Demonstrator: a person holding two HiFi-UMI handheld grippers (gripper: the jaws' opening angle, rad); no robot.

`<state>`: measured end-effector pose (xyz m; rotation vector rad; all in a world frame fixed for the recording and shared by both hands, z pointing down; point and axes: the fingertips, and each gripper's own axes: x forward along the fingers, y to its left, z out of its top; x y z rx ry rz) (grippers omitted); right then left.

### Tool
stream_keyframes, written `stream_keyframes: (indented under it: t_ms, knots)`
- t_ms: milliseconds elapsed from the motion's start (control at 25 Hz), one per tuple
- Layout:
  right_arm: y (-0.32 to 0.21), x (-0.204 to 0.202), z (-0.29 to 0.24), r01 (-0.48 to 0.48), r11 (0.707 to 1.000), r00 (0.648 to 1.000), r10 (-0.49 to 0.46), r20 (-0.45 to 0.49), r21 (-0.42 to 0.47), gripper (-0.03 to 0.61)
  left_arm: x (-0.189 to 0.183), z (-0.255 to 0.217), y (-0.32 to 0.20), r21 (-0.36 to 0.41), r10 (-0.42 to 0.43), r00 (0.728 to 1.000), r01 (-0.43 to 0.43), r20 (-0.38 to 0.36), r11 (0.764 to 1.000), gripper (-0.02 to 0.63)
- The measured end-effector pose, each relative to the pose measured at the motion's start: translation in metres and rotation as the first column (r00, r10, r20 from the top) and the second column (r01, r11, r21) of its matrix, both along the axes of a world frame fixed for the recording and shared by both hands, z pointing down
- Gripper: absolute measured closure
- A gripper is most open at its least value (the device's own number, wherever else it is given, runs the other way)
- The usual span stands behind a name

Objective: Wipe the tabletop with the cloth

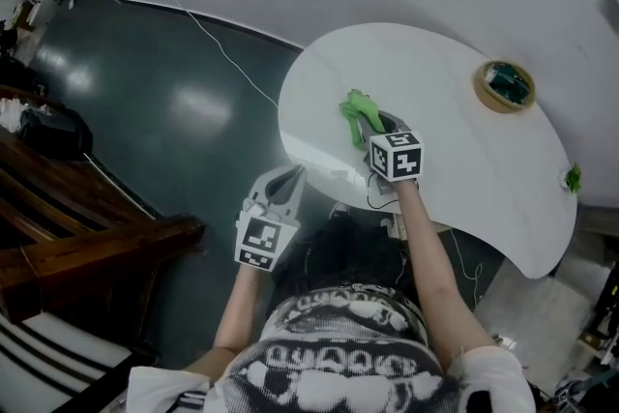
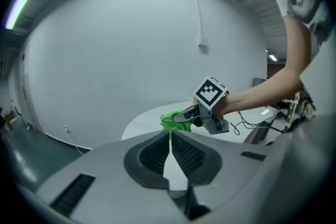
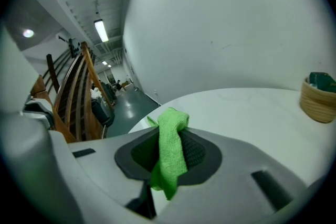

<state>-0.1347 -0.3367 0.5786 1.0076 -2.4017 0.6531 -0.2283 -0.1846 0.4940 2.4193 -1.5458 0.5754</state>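
Right gripper view: the right gripper [image 3: 168, 131] pinches a bright green, fuzzy cloth [image 3: 169, 159], bunched and drooping. The left gripper [image 2: 169, 136] is closed on nothing, beside the white table [image 1: 464, 160].

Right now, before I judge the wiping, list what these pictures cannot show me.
1. Whether the green cloth touches the table: in the head view the right gripper covers it; in the right gripper view the gripper's body blocks it.
2. What the round container holds: small in the head view, cut by the right gripper view's right edge.
3. The small green thing at the table's edge: too small to name.
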Motion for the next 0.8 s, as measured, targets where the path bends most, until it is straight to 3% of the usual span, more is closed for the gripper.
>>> stream_keyframes:
  t_ms: [160,360,560,800]
  knots:
    - [0.014,-0.049,0.016,0.069,0.997,0.998,-0.069,-0.003,-0.031,0.512,-0.035,0.005,0.021,-0.02,-0.074,0.997,0.074,0.009,0.997,0.601]
    - [0.021,-0.05,0.048,0.021,0.995,0.999,-0.025,-0.039,-0.101,0.512,-0.055,0.019,0.039,-0.061,-0.112,0.994,0.113,0.009,0.992,0.601]
    - [0.02,-0.009,0.066,-0.066,0.99,0.994,0.055,-0.093,-0.125,0.512,-0.041,0.024,0.035,-0.068,-0.054,0.999,0.054,0.001,0.996,0.601]
    - [0.017,0.078,0.07,-0.183,0.976,0.976,0.166,-0.143,-0.117,0.511,-0.001,0.021,0.019,-0.055,0.043,0.999,-0.043,0.0,0.998,0.601]
